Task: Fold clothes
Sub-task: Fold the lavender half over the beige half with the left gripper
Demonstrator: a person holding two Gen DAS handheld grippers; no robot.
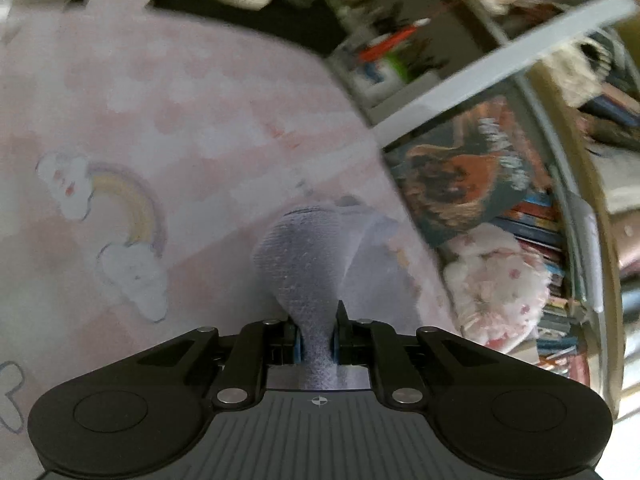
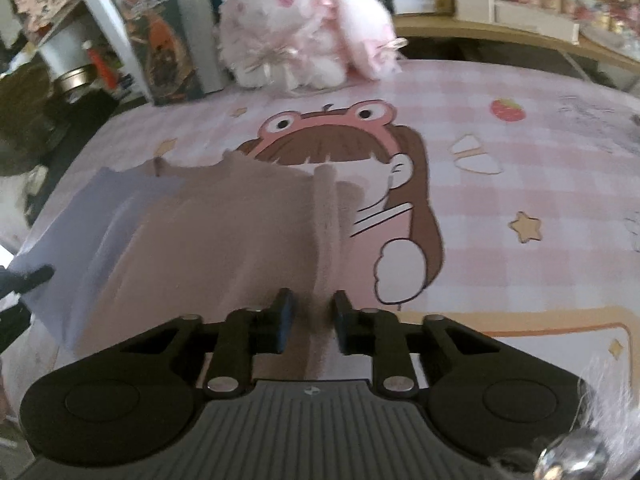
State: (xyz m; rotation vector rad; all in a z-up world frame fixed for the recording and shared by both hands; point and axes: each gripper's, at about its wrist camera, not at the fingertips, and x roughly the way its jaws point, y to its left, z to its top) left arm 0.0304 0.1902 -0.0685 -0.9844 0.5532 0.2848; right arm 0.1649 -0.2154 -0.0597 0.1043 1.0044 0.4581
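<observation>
Garment (image 1: 304, 264), a pale lavender knit, is bunched between the pads of the left gripper (image 1: 316, 344), which is clamped tight on it above a pink bed cover (image 1: 180, 92) printed with a rainbow (image 1: 128, 204). In the right wrist view the same cloth (image 2: 224, 232), here brownish with a lavender panel, runs as a ridge between the narrowly parted jaws of the right gripper (image 2: 314, 320); whether its pads press the fabric cannot be told. Beyond lie the cover's cartoon girl (image 2: 360, 184) and a plush toy (image 2: 304, 28).
</observation>
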